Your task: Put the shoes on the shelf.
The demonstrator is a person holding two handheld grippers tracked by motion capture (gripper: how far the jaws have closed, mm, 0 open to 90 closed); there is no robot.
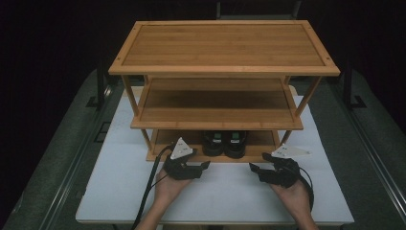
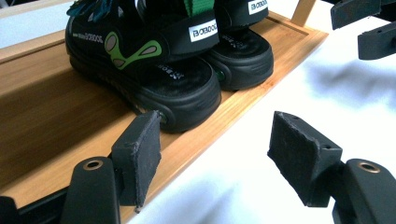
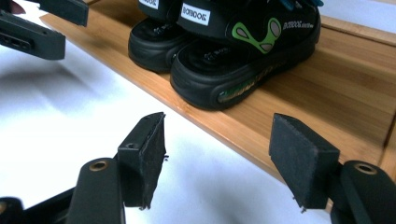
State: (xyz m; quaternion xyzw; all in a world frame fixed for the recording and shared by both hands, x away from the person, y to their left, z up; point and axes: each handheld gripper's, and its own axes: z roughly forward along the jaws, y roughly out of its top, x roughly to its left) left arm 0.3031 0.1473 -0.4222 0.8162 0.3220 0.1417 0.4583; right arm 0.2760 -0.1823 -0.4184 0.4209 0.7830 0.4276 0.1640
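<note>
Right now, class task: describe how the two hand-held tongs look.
Both the left tongs and right tongs are black, each topped by a grey three-cornered plate, trailing a black cable. Their pads are rough black blocks on arms with brass-ringed holes.

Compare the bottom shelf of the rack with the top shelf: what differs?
The bottom shelf carries a pair of black sandals; the top shelf is bare. The bottom shelf sits low, right on the white table, largely shaded by the tiers above; the top shelf is the highest tier and fully lit. The bottom shelf also looks narrower than the top one, though the angle may add to that. Both are slatted bamboo boards with a raised rim.
</note>
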